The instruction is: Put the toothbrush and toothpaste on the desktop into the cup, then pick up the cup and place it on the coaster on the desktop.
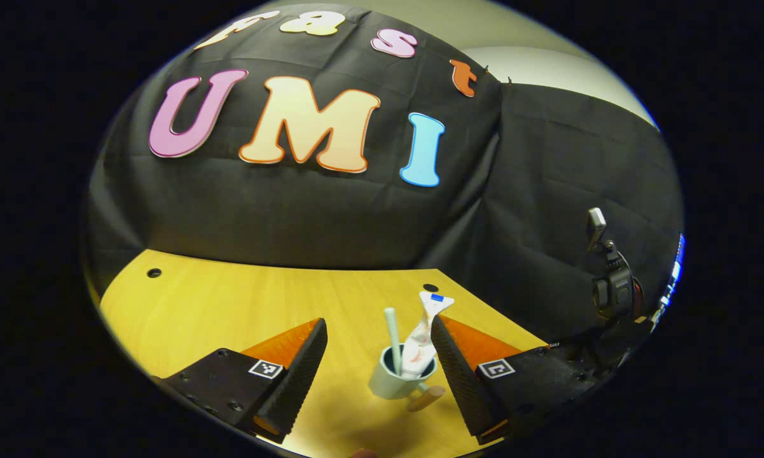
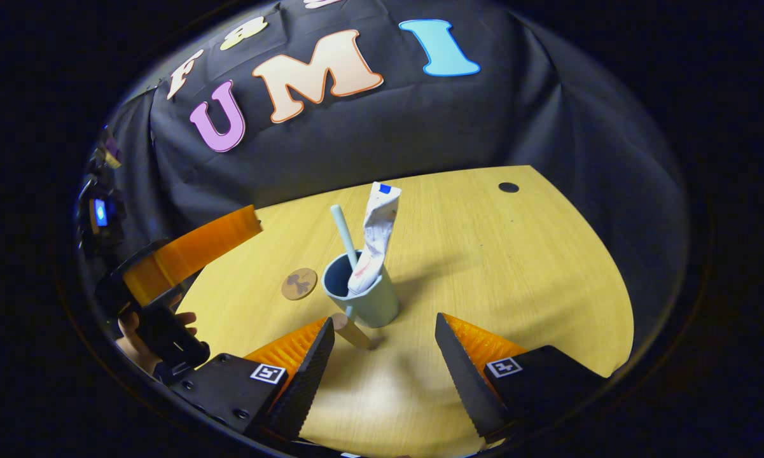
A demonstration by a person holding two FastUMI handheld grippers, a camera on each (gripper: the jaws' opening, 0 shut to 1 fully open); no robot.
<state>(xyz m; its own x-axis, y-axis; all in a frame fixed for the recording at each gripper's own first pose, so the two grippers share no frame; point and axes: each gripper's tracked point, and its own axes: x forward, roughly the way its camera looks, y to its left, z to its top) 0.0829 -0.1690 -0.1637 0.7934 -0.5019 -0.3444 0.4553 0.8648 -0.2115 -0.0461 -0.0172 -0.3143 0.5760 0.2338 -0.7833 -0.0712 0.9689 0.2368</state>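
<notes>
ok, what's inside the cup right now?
The cup holds the toothbrush and the toothpaste, both sticking out above the rim. Their lower ends are hidden by the cup wall.

The lower ends of the toothbrush (image 2: 344, 235) and toothpaste (image 2: 374, 235) are hidden inside the cup (image 2: 364, 294). At centre left, the coaster (image 2: 299, 284) bears a dark mark too small to make out. The desk (image 2: 515, 267) is cut off along the bottom edge.

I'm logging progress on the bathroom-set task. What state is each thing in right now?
Cup: upright on the desk, not on the coaster.
Toothbrush: standing in the cup.
Toothpaste: standing in the cup, crumpled.
Coaster: flat on the desk, bare, beside the cup.
Left gripper: open, holding nothing.
Right gripper: open, holding nothing.
</notes>
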